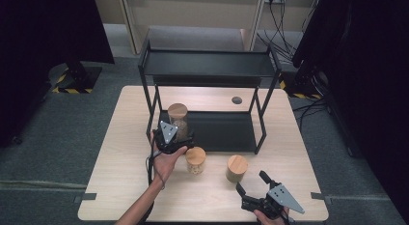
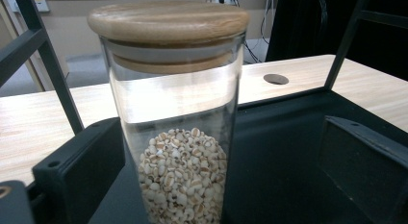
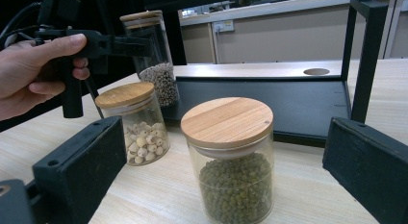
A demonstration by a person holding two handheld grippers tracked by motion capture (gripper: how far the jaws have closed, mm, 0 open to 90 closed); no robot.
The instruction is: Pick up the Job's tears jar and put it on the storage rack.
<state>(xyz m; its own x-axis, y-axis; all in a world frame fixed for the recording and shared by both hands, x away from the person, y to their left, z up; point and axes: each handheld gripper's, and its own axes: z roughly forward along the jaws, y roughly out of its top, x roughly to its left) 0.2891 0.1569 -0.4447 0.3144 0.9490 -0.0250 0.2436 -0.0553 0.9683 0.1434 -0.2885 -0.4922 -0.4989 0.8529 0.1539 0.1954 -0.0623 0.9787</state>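
Worktop (image 1: 120, 186), pale wood, carries a black two-tier rack (image 1: 207, 63), my landmark throughout. On the rack's lower shelf (image 1: 226, 131), at its left end by the left front post, stands the tall jar (image 2: 173, 113): clear glass, wooden lid, pale round grains filling the lower part. Its long axis runs vertical and the lid faces straight up; I see no tilt.

In front of the rack, on the worktop, stand two shorter jars with like lids: the jar of pale seeds (image 3: 131, 123) near the rack's left front post, and the jar of green beans (image 3: 231, 161) further right, before the middle of the shelf.

My left fingers (image 2: 202, 185) stand wide on either side of the tall jar, the glass between them but neither pad pressing on it; they hold nothing. The step in hand, as I judge it, is leaving the jar set on the shelf. To do it well I should draw straight back along the line of my fingers, level, keeping both pads clear of the glass so the jar is not nudged or tipped, and mind the post on the way out.

My right fingers (image 3: 216, 185) rest low, nearer me than the rack, spread wide and empty, with the jar of green beans standing between them, untouched.
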